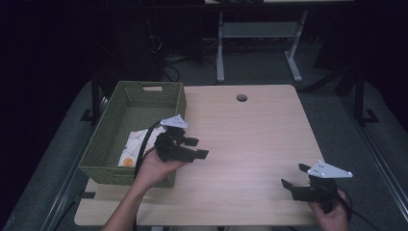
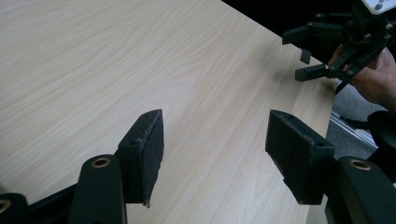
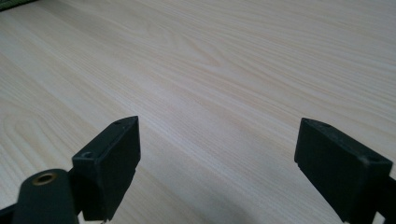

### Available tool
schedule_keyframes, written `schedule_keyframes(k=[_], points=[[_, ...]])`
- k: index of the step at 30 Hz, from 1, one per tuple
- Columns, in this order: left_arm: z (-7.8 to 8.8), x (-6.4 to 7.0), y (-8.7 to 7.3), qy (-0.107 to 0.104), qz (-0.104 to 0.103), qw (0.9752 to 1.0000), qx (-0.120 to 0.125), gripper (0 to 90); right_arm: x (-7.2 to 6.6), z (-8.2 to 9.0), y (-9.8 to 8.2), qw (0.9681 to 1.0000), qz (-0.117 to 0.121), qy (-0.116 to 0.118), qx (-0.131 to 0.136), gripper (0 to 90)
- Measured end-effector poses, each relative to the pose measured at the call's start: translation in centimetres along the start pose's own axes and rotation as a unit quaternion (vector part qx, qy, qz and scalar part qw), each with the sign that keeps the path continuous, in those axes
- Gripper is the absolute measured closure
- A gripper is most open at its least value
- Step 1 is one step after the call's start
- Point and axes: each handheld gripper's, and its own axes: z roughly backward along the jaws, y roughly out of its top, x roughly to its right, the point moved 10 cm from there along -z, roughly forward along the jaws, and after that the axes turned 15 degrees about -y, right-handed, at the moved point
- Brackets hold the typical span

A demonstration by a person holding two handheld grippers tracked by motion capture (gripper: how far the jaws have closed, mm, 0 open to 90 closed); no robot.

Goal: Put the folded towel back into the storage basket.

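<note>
My left gripper (image 1: 196,147) hovers at the right rim of a green woven basket (image 1: 107,139) and points right over the table; its jaws stand open with nothing between them (image 2: 215,151). Inside the basket lies a white packet (image 1: 136,146) with an orange spot and dark markings, partly hidden by the hand and cable. My right gripper (image 1: 293,175) is held near the table's front right corner, jaws open and empty (image 3: 217,168), pointing left. The left gripper view also catches the right gripper (image 2: 310,53) and the hand holding it at its upper right.
The light wooden table (image 1: 250,134) has a round cable hole (image 1: 241,97) near its far edge. Beyond the table stand the white legs of another desk (image 1: 220,48) on a dark floor. The table's right edge (image 2: 299,46) drops off close to the right gripper.
</note>
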Motion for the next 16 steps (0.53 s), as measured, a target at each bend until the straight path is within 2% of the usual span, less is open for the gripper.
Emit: schedule_keyframes(k=[5, 9, 10, 11, 14, 15, 16], points=[[-1.9, 0.8, 0.1, 0.001, -0.009, 1.0000, 0.003, 37.2, 0.1, 0.2, 0.0, 1.0000, 0.003, -0.002, 0.003, 13.9], [-4.1, 1.6, 0.2, 0.000, -0.008, 0.9997, 0.021, 36.3, 0.3, 0.1, -0.1, 1.0000, 0.005, -0.004, 0.000, 13.9], [-4.1, 1.6, 0.2, 0.000, -0.008, 0.9997, 0.021, 35.9, 0.4, 0.1, -0.2, 1.0000, 0.005, -0.005, -0.001, 13.9], [-5.3, 2.0, 0.0, 0.008, -0.014, 0.9997, 0.019, 35.3, 0.4, 0.2, -0.3, 1.0000, 0.003, -0.005, -0.003, 13.9], [-7.1, 3.3, -0.7, -0.006, -0.019, 0.9996, 0.018, 33.6, 0.5, 0.4, -0.2, 1.0000, -0.002, -0.006, -0.001, 13.9], [-7.5, 3.6, -1.0, -0.006, -0.027, 0.9995, 0.015, 33.6, 0.5, 0.4, -0.1, 1.0000, 0.000, -0.006, 0.003, 13.9], [-7.5, 3.6, -1.0, -0.006, -0.027, 0.9995, 0.015, 33.3, 0.6, 0.5, 0.0, 1.0000, 0.000, -0.006, 0.006, 13.9]])
